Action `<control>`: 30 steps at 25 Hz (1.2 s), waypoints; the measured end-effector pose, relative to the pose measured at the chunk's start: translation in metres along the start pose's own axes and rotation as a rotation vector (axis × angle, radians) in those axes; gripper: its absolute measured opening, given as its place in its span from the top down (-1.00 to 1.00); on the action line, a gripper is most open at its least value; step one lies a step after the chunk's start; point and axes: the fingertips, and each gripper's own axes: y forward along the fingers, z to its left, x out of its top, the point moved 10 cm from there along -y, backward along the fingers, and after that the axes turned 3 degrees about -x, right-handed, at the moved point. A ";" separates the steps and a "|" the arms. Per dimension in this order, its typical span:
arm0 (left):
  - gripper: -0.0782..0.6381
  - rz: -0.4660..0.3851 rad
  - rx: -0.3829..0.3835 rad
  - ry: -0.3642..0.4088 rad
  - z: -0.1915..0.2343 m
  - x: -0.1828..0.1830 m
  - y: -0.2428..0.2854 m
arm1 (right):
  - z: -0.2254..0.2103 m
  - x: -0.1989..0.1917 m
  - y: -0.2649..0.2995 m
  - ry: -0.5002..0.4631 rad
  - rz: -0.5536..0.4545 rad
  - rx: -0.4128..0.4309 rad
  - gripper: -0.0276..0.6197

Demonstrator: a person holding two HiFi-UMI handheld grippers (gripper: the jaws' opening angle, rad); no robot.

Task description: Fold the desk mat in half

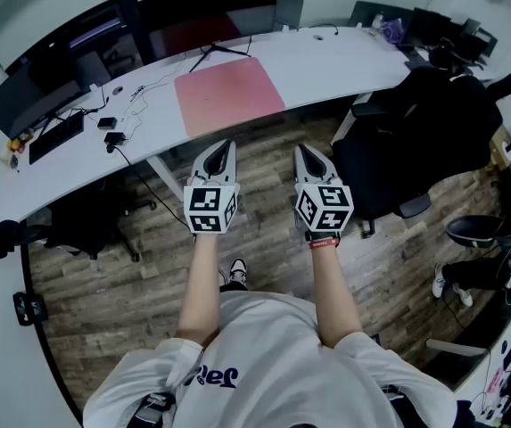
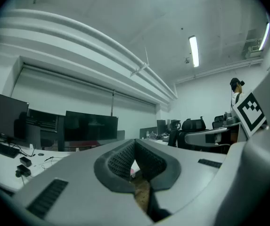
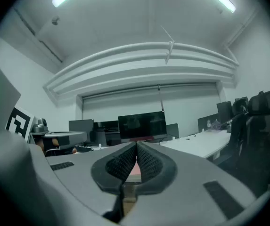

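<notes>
Clenched empty, left hand-held gripper (image 1: 227, 145) and right hand-held gripper (image 1: 300, 150) face desk mat (image 1: 229, 94), long axis along desk (image 1: 335, 61).

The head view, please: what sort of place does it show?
Probably an open office: a long curved white desk carrying dark monitors and a keyboard, with a black office chair beside it.

the only lettering is on the person's white shirt (image 1: 264, 346), lower middle of the head view: dark cursive letters (image 1: 212, 377), seen upside down and partly lost in a fold, so they cannot be read with certainty. the cube (image 1: 210, 208) on the left gripper (image 1: 226, 147) and the one on the right gripper (image 1: 301, 150) bear black-and-white square code patterns, not letters or numbers. a red wristband (image 1: 324, 242) below the right cube carries white print too small to read.
</notes>
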 end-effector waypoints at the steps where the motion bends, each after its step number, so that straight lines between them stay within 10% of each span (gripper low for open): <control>1: 0.73 0.001 -0.005 -0.001 0.004 -0.001 0.005 | -0.001 0.000 0.005 0.003 -0.001 -0.006 0.87; 30: 0.73 0.073 -0.022 -0.083 0.166 -0.051 0.073 | 0.056 -0.030 0.172 0.027 0.070 -0.041 0.86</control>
